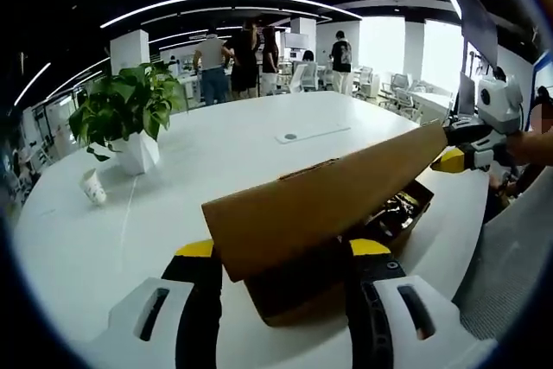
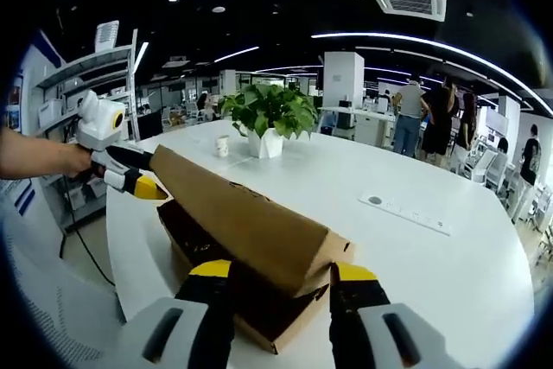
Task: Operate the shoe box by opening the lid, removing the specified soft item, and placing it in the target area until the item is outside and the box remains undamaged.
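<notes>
Open-plan office under curved ceiling light strips; several people stand among the desks in the background. A broad white oval bench point(image 1: 259, 144) carries the working things.

Left gripper view: the left tongs point(image 1: 283, 252), yellow-tipped black jaws on white bodies, stand parted on either side of the near end of the brown cardboard shoe box point(image 1: 294, 295). Whether the jaws touch the box walls cannot be told. The box's brown cardboard lid point(image 1: 324, 200) is raised and tilted, slanting from just ahead of these tongs up towards the far right. There the right tongs point(image 1: 462, 157), held by a person's hand, meet the lid's high corner, their jaws apparently closed on its edge. Beneath the lifted lid, at the far end of the box, a dark item point(image 1: 393, 212) shows inside; its kind cannot be told. Well to the left of the tongs stand a green leafy plant in a faceted white pot point(image 1: 130, 118) and a small white paper cup point(image 1: 93, 187). Beyond the lid a flat white strip point(image 1: 313, 135) lies on the bench.

Right gripper view: the right tongs point(image 2: 281, 276) straddle the near corner of the lid point(image 2: 242, 213), with the shoe box point(image 2: 259, 313) below. The left tongs point(image 2: 130, 174) appear at the far left end. The plant point(image 2: 270, 118) and cup point(image 2: 223, 146) stand beyond.
</notes>
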Demonstrator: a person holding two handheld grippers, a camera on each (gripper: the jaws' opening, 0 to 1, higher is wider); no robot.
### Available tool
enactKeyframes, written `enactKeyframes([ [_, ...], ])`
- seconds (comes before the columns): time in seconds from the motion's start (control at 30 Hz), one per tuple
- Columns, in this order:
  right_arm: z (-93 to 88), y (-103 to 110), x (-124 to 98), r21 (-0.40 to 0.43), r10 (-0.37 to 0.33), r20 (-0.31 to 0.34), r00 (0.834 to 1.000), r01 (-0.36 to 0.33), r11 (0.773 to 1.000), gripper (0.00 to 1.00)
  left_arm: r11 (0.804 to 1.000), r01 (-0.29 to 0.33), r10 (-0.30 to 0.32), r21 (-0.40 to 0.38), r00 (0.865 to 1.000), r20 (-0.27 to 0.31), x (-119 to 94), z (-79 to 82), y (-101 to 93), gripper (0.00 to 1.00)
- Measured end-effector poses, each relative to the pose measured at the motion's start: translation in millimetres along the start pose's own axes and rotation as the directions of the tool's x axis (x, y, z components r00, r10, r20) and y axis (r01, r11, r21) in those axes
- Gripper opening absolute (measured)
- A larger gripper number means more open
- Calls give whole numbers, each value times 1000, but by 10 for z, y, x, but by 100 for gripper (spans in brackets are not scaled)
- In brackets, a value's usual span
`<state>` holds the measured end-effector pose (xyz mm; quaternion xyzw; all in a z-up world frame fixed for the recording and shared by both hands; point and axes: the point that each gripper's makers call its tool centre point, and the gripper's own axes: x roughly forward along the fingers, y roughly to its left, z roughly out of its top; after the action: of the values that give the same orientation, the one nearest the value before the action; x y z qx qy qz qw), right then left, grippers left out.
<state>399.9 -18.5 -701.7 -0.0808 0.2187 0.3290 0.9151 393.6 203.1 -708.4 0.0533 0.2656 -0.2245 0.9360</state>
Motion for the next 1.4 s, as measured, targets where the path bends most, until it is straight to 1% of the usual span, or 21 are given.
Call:
enactKeyframes([
  [0.23, 45, -42, -1, -4, -11, 11, 1000, 11, 1000, 37, 1000, -18, 18, 9, 1000, 12, 15, 50, 65, 51],
  [0.43, 123, -97, 8, -6, -23, 25, 999, 23, 1000, 34, 999, -31, 31, 15, 999, 29, 16, 124, 119, 47],
  [0.83, 226, -166, 21, -15, -30, 42, 999, 31, 999, 33, 999, -37, 35, 31, 998, 44, 49, 262, 188, 45],
  [1.4, 363, -301, 61, -36, -50, 61, 997, 52, 998, 27, 996, -57, 54, 68, 997, 56, 97, 425, 330, 36],
])
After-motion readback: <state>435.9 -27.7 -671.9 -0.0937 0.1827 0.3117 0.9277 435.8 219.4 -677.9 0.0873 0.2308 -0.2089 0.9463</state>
